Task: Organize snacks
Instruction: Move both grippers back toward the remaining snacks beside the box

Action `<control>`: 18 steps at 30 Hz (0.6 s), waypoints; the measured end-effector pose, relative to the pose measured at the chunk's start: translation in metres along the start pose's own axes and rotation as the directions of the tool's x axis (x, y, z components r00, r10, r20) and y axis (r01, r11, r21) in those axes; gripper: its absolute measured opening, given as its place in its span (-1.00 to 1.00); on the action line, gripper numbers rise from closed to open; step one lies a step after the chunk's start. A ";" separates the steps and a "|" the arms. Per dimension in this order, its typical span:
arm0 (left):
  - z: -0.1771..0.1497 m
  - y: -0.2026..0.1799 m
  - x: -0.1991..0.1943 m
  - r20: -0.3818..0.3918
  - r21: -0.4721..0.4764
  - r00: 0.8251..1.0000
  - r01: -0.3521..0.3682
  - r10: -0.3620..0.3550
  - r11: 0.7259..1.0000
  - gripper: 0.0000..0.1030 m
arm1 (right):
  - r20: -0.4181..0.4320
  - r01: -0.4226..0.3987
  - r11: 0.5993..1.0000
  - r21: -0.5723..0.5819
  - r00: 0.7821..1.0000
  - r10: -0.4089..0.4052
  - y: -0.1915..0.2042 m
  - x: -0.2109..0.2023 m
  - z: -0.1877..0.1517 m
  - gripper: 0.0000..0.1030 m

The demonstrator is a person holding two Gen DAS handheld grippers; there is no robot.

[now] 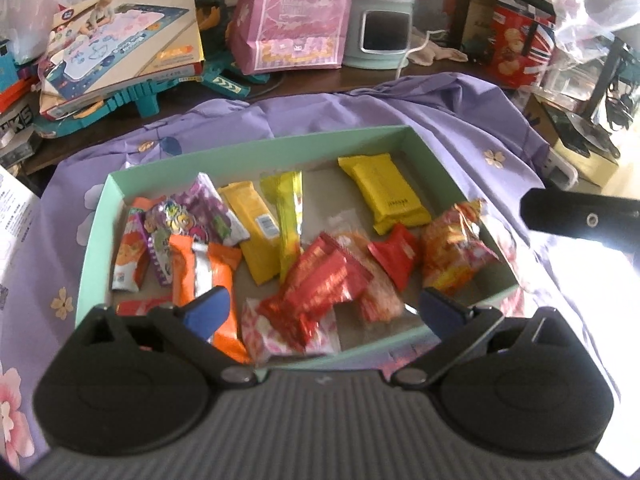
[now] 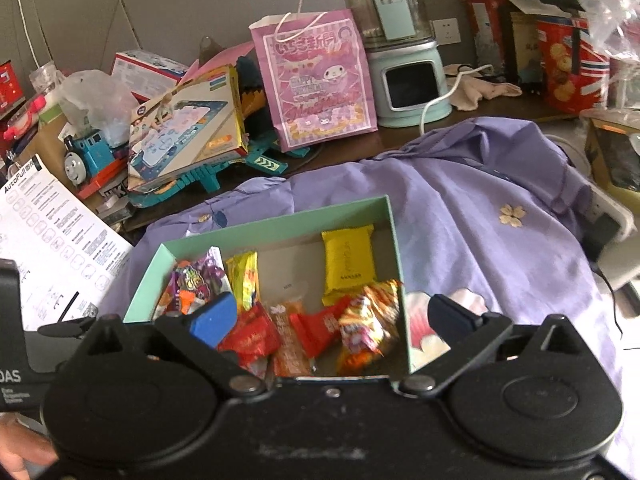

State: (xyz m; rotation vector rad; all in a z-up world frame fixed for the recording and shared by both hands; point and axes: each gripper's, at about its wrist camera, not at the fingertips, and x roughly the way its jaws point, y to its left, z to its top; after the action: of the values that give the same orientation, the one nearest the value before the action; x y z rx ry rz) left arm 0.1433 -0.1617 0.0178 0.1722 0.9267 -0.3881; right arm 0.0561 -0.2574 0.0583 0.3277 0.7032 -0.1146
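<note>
Snacks sorted by colour inside green box [image 1: 256, 142], frame centre. Left gripper [image 1: 326, 310] and right gripper [image 2: 330, 316]: fingers spread wide, empty, hovering at lower frame.

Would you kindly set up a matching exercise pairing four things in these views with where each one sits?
Things:
1. wide yellow snack packet
2. pink paper gift bag with white handles
3. blue toy train engine
4. mint-green cardboard box

Places:
A. at the left among the clutter, beside a tilted picture box
B. on the purple flowered cloth
C. in the far right corner of the box
D. standing behind the cloth, next to a mint-green appliance

Pairs: 1-C, 2-D, 3-A, 4-B
</note>
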 end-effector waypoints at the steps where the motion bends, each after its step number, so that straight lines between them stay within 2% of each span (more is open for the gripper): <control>1: -0.004 0.000 -0.003 -0.002 -0.002 1.000 0.001 -0.001 1.000 1.00 | -0.002 0.004 1.000 0.006 1.000 -0.004 -0.003 -0.004 -0.004 1.00; 9: -0.042 0.007 -0.010 -0.047 -0.025 0.999 -0.005 0.004 1.000 1.00 | -0.047 0.032 0.997 0.075 0.998 -0.029 -0.030 -0.018 -0.041 1.00; 14: -0.066 0.010 0.002 -0.109 -0.039 0.994 -0.002 -0.002 0.999 1.00 | -0.094 0.055 0.993 0.102 0.995 -0.046 -0.042 -0.015 -0.067 1.00; 18: -0.076 0.008 0.014 -0.114 -0.018 0.993 -0.019 0.017 1.000 1.00 | -0.126 0.062 0.992 0.110 0.991 -0.048 -0.045 -0.009 -0.081 1.00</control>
State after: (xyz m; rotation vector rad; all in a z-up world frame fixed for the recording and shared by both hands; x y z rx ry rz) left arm 0.0971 -0.1345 -0.0383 0.1867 1.0403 -0.3555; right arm -0.0103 -0.2732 -0.0051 0.4270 0.8301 -0.1887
